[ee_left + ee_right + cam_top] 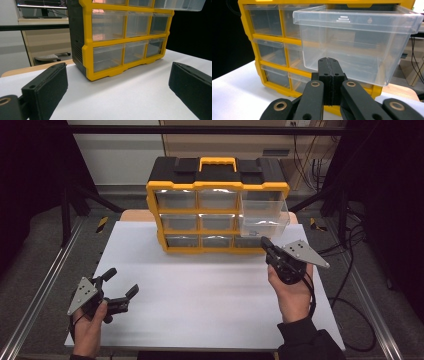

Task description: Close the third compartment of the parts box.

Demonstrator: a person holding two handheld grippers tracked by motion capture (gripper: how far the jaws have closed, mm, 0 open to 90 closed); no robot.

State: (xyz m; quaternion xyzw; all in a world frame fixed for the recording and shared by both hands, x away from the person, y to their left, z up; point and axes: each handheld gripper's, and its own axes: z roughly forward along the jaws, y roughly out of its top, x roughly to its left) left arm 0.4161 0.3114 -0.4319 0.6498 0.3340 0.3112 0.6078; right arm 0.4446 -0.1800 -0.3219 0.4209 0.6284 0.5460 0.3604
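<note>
A yellow and black organiser [216, 205] with clear drawers stands at the back of the white table [200, 290]. Its top right drawer [263, 213] is pulled far out. My right gripper [266, 243] is shut with nothing between its jaws, just in front of and below that drawer [359, 42]; in the right gripper view the closed fingertips [328, 61] stand before the drawer's front wall. My left gripper [121, 282] rests open near the table's front left, empty, its jaws wide apart and facing the organiser [120, 37].
The table's wooden edge [135, 215] shows behind the white sheet. Metal rails [45, 285] run along both sides. Black cables [350, 270] trail at the right. A bare stretch of white sheet lies between the two grippers.
</note>
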